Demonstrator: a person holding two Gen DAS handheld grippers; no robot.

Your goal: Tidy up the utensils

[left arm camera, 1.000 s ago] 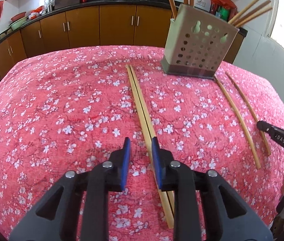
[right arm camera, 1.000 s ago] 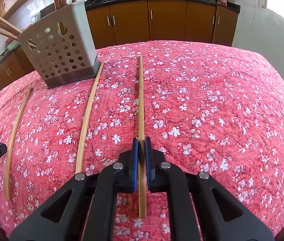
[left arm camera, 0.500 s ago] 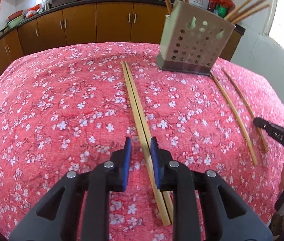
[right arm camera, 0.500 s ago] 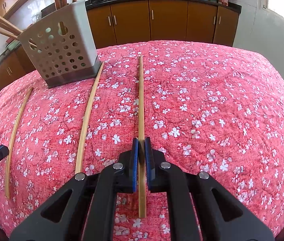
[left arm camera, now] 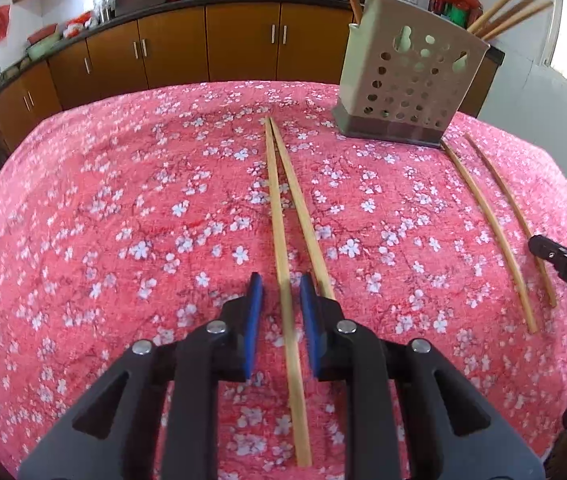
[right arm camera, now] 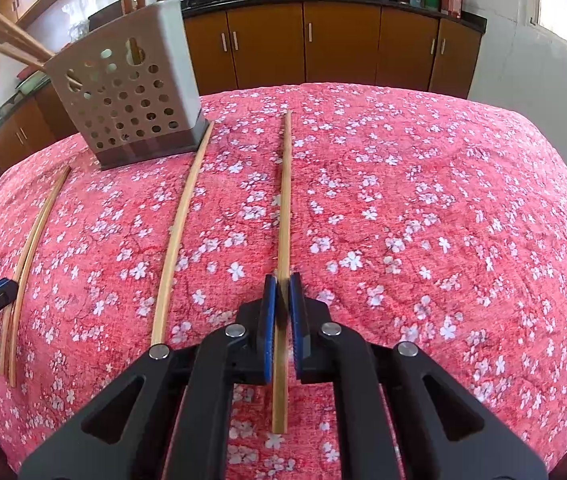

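Note:
A perforated grey utensil holder [left arm camera: 407, 84] with several wooden sticks stands at the far side of the table; it also shows in the right wrist view [right arm camera: 131, 96]. Two chopsticks [left arm camera: 287, 208] lie side by side ahead of my left gripper [left arm camera: 281, 292], which is open with the left chopstick of the pair between its pads. My right gripper [right arm camera: 282, 292] is shut on a single chopstick [right arm camera: 285, 200] that rests on the cloth. Another chopstick [right arm camera: 181, 224] lies to its left, and the first pair [right arm camera: 27, 248] shows further left.
The table has a red flowered cloth [left arm camera: 123, 220]. Two chopsticks [left arm camera: 491, 224] lie at the right in the left wrist view, by the right gripper's tip [left arm camera: 563, 264]. Brown kitchen cabinets [left arm camera: 203, 44] stand behind the table.
My left gripper has shifted right and forward, so the left chopstick of the pair now lies between its open pads. My right gripper stays shut on its chopstick.

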